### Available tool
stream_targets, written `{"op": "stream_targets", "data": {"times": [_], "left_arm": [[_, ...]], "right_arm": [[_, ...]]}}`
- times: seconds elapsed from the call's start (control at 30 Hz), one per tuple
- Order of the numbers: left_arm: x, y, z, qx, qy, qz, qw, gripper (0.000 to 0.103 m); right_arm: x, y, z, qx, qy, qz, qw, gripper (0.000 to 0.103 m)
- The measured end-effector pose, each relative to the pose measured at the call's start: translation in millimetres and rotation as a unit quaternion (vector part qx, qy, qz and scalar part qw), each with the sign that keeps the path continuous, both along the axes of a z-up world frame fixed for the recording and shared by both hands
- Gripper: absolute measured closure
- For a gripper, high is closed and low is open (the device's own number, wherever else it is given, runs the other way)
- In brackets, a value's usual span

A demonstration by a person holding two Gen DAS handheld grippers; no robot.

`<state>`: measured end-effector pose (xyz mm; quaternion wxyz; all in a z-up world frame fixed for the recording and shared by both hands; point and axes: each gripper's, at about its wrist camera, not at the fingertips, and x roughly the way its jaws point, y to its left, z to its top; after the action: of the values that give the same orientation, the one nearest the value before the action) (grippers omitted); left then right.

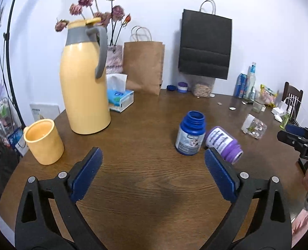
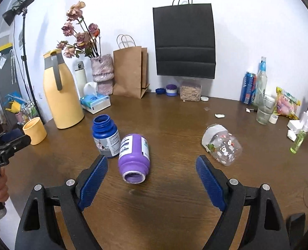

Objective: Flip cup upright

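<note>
A clear plastic cup [image 2: 222, 145] with small printed decorations and a white base lies on its side on the brown wooden table [image 2: 174, 198]; it also shows at the right in the left wrist view as the clear cup [image 1: 254, 127]. My right gripper [image 2: 152, 159] is open above the table, and the cup lies just beyond its right finger [image 2: 210, 183]. My left gripper [image 1: 153, 152] is open with nothing between its fingers, well to the left of the cup. A yellow cup [image 1: 43, 141] stands upright at the table's left edge.
A blue bottle [image 2: 106, 135] stands open beside a purple bottle [image 2: 134, 158] lying on its side, between the right gripper's fingers. A yellow jug [image 1: 83, 79], tissue box [image 1: 120, 100], paper bags [image 2: 131, 70], cans, bottles and a glass [image 2: 265, 108] line the back and right.
</note>
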<state>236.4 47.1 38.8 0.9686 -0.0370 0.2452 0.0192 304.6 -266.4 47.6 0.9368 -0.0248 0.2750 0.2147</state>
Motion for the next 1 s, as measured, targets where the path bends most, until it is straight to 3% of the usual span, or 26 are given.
{"op": "stream_targets", "data": {"times": [0.33,0.57,0.73,0.87,1.0], "left_arm": [[-83,-23,12,0.009,-0.023,-0.001,0.9997,0.003],[-156,-34,-14,0.011,-0.034,0.015,0.9992,0.003],[-190,-42,-33,-0.036,-0.029,-0.001,0.9989,0.0],[-210,-52,-40,-0.023,-0.025,-0.028,0.999,0.0],[-225,-48,-37,-0.013,-0.044,-0.009,0.9989,0.0]], "right_arm": [[-82,-5,1,0.029,0.002,0.026,0.999,0.013],[-165,-9,-20,0.028,-0.018,0.048,0.998,0.013],[-210,-20,-36,0.059,-0.023,0.027,0.998,0.013],[-241,-23,-36,0.041,-0.055,-0.004,0.998,0.013],[-257,-22,-37,0.068,-0.063,-0.01,0.996,0.013]]}}
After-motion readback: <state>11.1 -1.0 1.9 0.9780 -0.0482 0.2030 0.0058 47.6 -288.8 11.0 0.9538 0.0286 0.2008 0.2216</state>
